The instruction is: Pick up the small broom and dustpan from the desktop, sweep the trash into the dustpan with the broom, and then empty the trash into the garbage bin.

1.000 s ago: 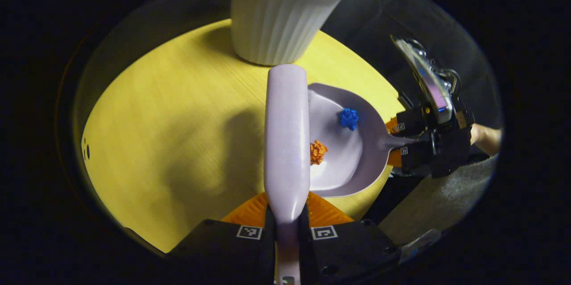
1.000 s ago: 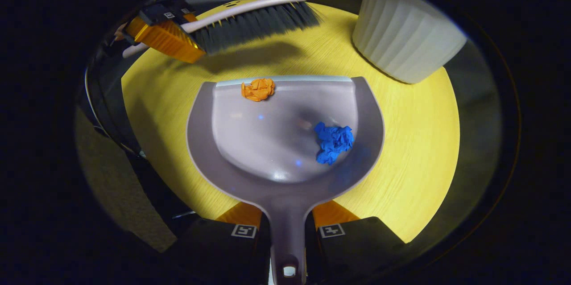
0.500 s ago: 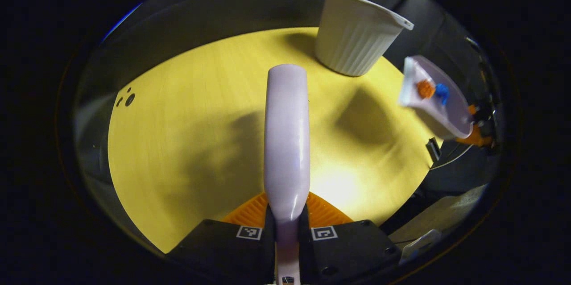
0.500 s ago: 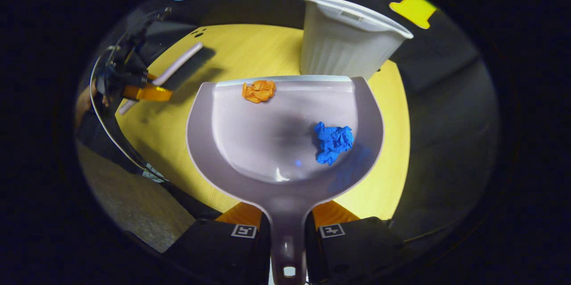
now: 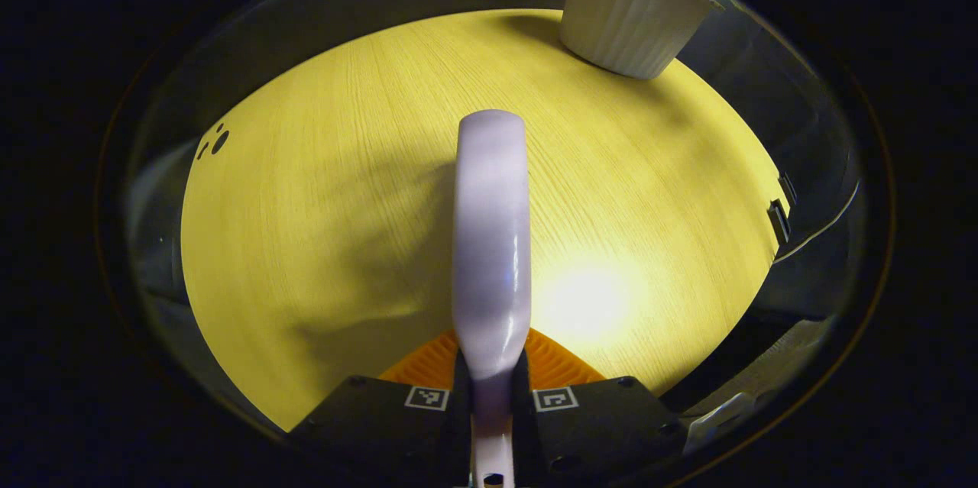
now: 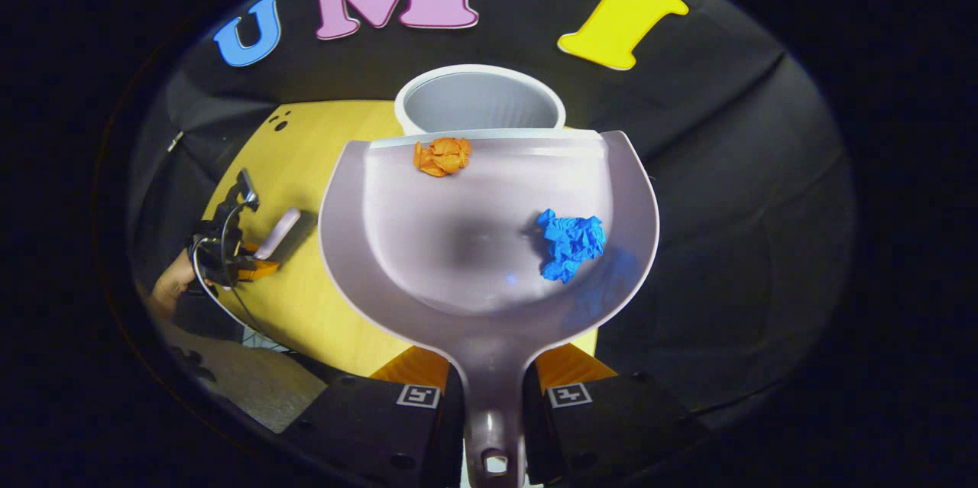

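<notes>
Left claw [image 5: 491, 389]: clenched on the handle of the small pale lilac plastic broom [image 5: 491, 244], both fingers pressing its narrow neck. The broom's back runs straight ahead over the round yellow wood-grain worktop [image 5: 321, 190]; the bristles are hidden beneath it. In the right gripper view this claw [image 6: 256, 263] and broom [image 6: 276, 232] sit near the worktop's left edge, held by a hand [image 6: 170, 291].

Right claw [image 6: 493, 392]: clenched on the handle of the pale lilac plastic dustpan [image 6: 458, 259], a finger on either side. The dustpan is raised above the worktop [image 6: 306, 167]. Its front lip overlaps the near rim of the white ribbed plastic garbage bin [image 6: 477, 95], whose open mouth shows just beyond.

Trash: a crumpled orange paper ball [image 6: 442, 156] lies at the dustpan's front lip, left of centre. A crumpled blue paper ball [image 6: 570, 244] lies against the pan's right wall, apart from the orange one.

Garbage bin [image 5: 630, 11]: upright at the worktop's far edge.
</notes>
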Demonstrator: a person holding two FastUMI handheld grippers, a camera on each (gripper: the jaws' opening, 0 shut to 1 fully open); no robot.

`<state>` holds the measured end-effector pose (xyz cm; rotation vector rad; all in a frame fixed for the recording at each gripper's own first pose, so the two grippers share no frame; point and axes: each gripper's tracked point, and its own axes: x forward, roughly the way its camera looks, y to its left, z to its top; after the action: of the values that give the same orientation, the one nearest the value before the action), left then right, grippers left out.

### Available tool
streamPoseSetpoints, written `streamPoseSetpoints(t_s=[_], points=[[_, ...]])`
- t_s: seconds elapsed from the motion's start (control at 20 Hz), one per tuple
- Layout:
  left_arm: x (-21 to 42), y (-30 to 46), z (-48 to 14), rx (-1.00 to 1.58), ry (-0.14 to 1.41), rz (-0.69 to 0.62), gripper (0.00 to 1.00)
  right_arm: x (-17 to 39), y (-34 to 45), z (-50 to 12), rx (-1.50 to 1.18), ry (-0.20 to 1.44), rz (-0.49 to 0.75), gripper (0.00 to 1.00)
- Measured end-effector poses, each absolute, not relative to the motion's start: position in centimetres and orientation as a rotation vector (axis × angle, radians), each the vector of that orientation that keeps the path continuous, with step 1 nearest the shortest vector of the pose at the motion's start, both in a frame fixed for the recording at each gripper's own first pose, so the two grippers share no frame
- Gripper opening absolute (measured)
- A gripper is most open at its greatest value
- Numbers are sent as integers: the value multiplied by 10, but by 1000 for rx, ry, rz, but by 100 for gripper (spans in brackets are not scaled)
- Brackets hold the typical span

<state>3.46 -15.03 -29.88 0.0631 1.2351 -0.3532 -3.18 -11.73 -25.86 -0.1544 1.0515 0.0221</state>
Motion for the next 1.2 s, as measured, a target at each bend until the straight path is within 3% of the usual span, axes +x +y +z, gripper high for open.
streamPoseSetpoints(t_s=[0.1, 0.2, 0.25, 0.4, 0.5, 0.55, 0.6, 0.75, 1.2], points=[[34, -149, -301, 70, 1237, -354, 27, -12, -135, -253, -202, 1037, -20, 36], [33, -150, -307, 68, 1243, -350, 26, 21, -159, -241, -255, 1043, -50, 31], [33, -150, -307, 68, 1247, -349, 26, 32, -167, -237, -280, 1050, -60, 36], [27, -150, -315, 65, 1265, -344, 26, 61, -183, -228, -386, 1087, -69, 36], [24, -149, -320, 70, 1269, -342, 25, 78, -192, -227, -480, 1130, -62, 31], [25, -150, -320, 71, 1260, -341, 25, 82, -195, -227, -524, 1158, -56, 36], [25, -152, -320, 67, 1260, -342, 26, 88, -197, -227, -571, 1184, -47, 31], [27, -154, -322, 74, 1258, -336, 26, 96, -201, -212, -719, 1250, -16, 34], [29, -155, -322, 65, 1268, -326, 26, 120, -190, -224, -833, 1363, 54, 37]])
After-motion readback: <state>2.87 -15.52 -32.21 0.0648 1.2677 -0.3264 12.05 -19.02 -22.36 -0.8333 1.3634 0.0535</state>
